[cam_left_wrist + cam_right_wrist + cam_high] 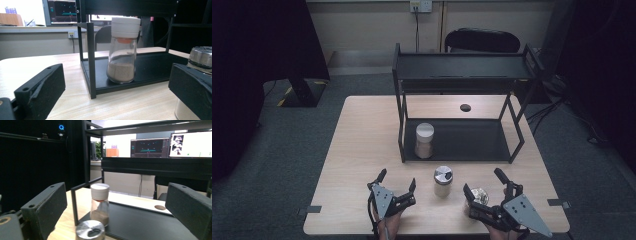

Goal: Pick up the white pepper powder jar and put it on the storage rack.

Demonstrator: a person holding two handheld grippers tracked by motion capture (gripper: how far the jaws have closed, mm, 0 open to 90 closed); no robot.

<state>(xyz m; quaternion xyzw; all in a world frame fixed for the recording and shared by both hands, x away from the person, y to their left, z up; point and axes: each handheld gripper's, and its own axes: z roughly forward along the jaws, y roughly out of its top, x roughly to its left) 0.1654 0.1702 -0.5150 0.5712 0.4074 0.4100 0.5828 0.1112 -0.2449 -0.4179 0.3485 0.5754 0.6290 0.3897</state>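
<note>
Both the left gripper [397,184] and right gripper [486,188] had fingers spread, flanking the steel-capped jar [443,181] at lower centre.

A person's two hands are holding a pair of black two-jaw grippers low over the near edge. The left black two-jaw gripper [398,181] is pointing forward with jaws spread wide. The right black two-jaw gripper [484,186], topped by a grey three-cornered plate, is angling inward, its jaws likewise gaping wide apart.
</note>
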